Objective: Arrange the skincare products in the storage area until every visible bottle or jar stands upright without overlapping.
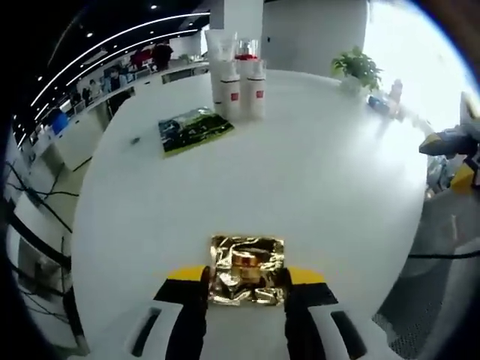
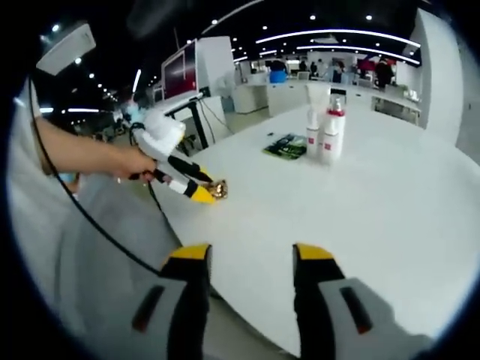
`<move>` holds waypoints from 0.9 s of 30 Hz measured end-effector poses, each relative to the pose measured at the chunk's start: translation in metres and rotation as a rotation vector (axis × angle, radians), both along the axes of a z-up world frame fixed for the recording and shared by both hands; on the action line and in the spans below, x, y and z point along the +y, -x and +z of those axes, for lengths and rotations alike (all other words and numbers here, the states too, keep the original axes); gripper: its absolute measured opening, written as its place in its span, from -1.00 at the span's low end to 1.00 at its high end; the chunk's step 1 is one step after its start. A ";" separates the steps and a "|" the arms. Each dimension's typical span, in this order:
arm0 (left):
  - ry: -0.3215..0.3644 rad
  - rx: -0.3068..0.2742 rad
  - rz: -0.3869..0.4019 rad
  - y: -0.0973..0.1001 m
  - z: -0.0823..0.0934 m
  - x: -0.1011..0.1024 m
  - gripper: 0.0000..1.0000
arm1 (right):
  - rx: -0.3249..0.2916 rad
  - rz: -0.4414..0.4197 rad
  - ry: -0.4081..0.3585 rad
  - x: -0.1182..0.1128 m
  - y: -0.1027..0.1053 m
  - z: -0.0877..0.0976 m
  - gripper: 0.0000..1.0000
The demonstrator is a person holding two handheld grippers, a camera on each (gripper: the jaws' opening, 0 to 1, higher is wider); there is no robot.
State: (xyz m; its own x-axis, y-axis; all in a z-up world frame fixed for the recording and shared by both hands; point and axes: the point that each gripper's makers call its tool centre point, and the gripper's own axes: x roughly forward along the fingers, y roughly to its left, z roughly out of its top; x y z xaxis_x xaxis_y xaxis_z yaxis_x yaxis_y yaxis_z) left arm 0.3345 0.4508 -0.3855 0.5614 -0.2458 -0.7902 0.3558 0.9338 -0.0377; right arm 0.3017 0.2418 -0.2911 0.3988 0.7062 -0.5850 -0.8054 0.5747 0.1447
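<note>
A shiny gold jar sits between the fingers of my left gripper, which is shut on it just above the white table. From the right gripper view the same gold jar shows at the tip of the left gripper, held in a person's hand. Several white bottles with red labels stand upright in a group at the far side of the table; the bottles also appear in the right gripper view. My right gripper is open with nothing between its fingers, near the table's edge.
A green and black booklet lies flat near the bottles. A small potted plant stands at the far right of the table. The right gripper reaches in from the right edge. Office desks and people lie beyond.
</note>
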 end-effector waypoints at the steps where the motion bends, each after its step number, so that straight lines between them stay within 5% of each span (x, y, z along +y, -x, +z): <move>1: 0.017 0.007 0.005 0.000 0.001 -0.001 -0.21 | 0.000 -0.002 -0.002 0.000 0.000 0.000 -0.10; 7: 0.058 0.024 0.017 -0.003 0.007 -0.006 -0.32 | 0.020 -0.021 -0.044 0.003 0.000 0.005 -0.09; 16: 0.118 -0.025 -0.035 -0.009 0.033 -0.038 -0.32 | 0.036 -0.005 -0.078 0.008 0.003 0.008 -0.06; 21: 0.146 -0.093 -0.260 0.006 0.056 -0.103 -0.31 | 0.145 -0.053 -0.223 0.013 0.001 0.017 -0.03; 27: 0.174 -0.118 -0.385 0.024 0.065 -0.152 -0.31 | 0.307 -0.151 -0.329 0.006 -0.005 0.013 -0.03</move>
State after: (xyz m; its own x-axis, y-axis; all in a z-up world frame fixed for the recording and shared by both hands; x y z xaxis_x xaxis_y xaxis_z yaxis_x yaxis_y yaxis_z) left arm 0.3100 0.2988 -0.3202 0.4867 -0.5789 -0.6543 0.6882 0.7153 -0.1210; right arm 0.3065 0.2483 -0.2783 0.3547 0.8215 -0.4465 -0.6080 0.5655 0.5573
